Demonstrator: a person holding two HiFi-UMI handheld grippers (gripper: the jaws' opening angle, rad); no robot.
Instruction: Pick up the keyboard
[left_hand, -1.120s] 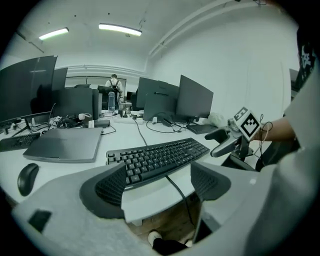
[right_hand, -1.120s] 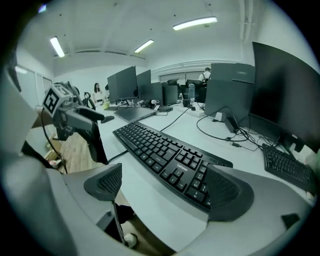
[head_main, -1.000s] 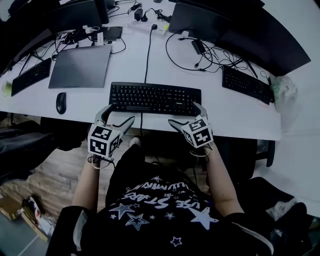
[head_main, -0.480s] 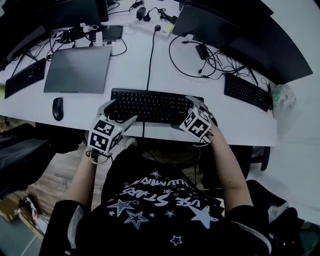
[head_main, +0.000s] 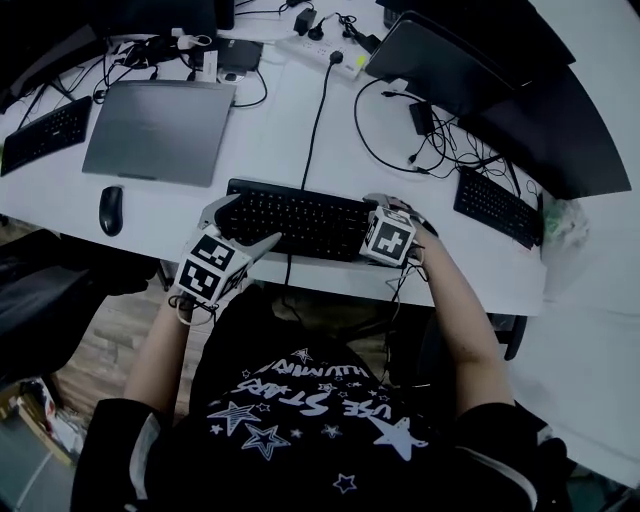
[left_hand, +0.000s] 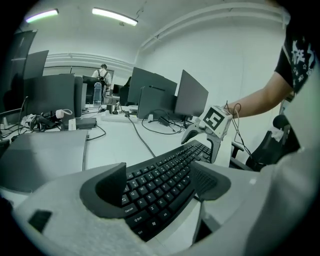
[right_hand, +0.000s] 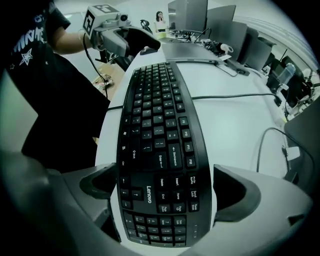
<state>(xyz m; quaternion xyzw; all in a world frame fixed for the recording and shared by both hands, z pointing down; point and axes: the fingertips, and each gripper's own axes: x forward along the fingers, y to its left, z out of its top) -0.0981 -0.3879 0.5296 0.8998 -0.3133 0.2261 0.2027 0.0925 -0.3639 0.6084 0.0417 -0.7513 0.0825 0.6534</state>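
Both grippers have moved in from the desk edge to the two ends of the keyboard; neither grips it yet.

Since a second ago the right gripper (head_main: 392, 215) has tipped over from the near edge to point down at the number-pad end of the black Lenovo keyboard (head_main: 300, 220), and the left gripper (head_main: 240, 225) has slid forward to the other end. The reach looks nearly finished, with closing and lifting still to come. The keyboard lies flat near the front edge of the white desk (head_main: 270, 150), its cable running away towards the monitors. The right jaws have just been opening and now stand wide, one on each long side of the keyboard, with bare desk showing beside the far one. The left jaws are also spread and straddle the keyboard's left end. Neither pair appears to press on it.
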